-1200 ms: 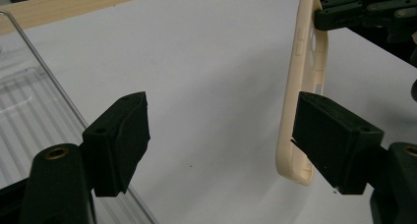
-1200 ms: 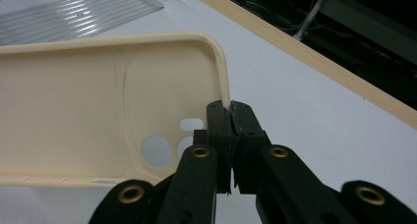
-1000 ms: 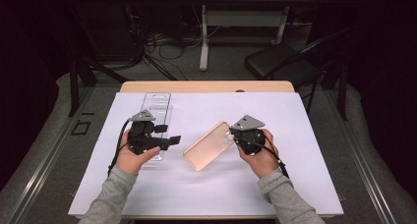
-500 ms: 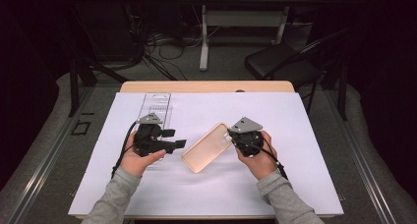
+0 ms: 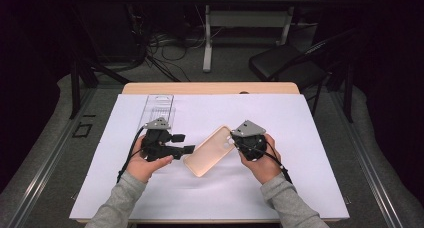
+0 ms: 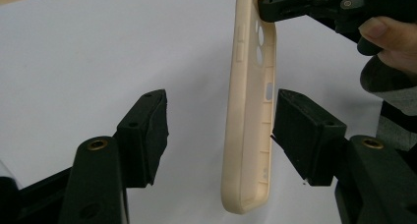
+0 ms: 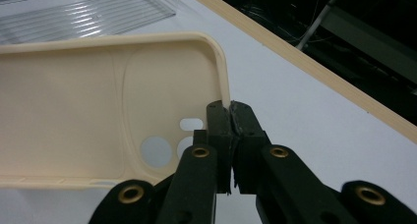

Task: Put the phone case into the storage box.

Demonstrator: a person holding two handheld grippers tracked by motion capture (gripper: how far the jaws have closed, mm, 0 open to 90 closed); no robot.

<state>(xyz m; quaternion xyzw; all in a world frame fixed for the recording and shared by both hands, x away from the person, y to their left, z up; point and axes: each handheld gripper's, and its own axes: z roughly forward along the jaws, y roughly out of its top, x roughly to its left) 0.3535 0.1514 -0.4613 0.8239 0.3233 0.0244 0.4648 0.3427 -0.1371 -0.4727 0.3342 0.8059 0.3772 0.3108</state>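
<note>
Between our left gripper's (image 6: 216, 135) wide-open jaws now sits the phone case (image 5: 208, 150) (right gripper (image 7: 231, 130) pinching its edge): handover's close.

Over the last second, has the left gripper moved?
Yes. The left gripper has shifted right, away from the clear tray, toward the phone case.

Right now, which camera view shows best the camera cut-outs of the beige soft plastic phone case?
The right gripper view: the beige soft plastic phone case faces it openly, with three cut-outs clear beside the shut right tongs. The left gripper view shows the case edge-on between the open left tongs. The high view shows it small, cut-outs indistinct.
</note>
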